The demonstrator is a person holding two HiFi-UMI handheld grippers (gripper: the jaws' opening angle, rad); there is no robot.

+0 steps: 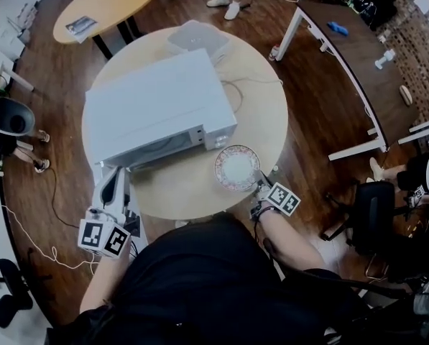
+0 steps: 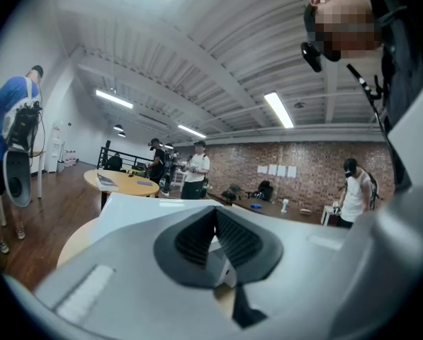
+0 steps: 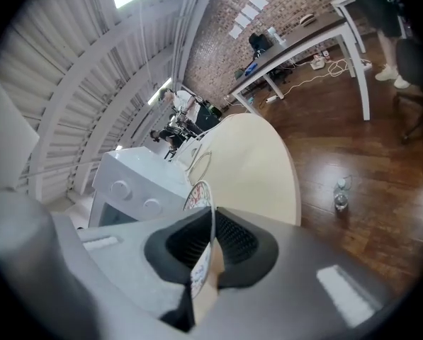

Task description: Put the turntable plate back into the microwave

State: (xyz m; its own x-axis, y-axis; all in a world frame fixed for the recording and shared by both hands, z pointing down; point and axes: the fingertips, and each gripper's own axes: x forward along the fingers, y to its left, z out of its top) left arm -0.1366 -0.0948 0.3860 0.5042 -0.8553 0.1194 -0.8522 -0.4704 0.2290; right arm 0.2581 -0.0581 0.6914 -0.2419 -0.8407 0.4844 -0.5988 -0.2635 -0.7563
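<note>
The white microwave point(image 1: 157, 106) stands on a round wooden table point(image 1: 264, 113). Its door point(image 1: 115, 185) swings out at the front left. My left gripper point(image 1: 112, 201) is shut on the door's edge. In the left gripper view the pads point(image 2: 197, 236) meet around a thin white edge, with the microwave top point(image 2: 154, 204) beyond. The turntable plate point(image 1: 237, 167), white with a red-patterned rim, is just right of the microwave's front. My right gripper point(image 1: 261, 190) is shut on the plate's near rim. The right gripper view shows the plate point(image 3: 197, 193) edge-on between the jaws of that gripper point(image 3: 212, 243), near the microwave's knobs point(image 3: 133, 190).
A white box point(image 1: 196, 38) and a cable point(image 1: 236, 95) lie on the table behind the microwave. Other tables point(image 1: 106, 6) and a long desk point(image 1: 358, 49) stand beyond. People stand around. A dark chair point(image 1: 376, 214) is at my right. A bottle point(image 3: 341, 192) stands on the floor.
</note>
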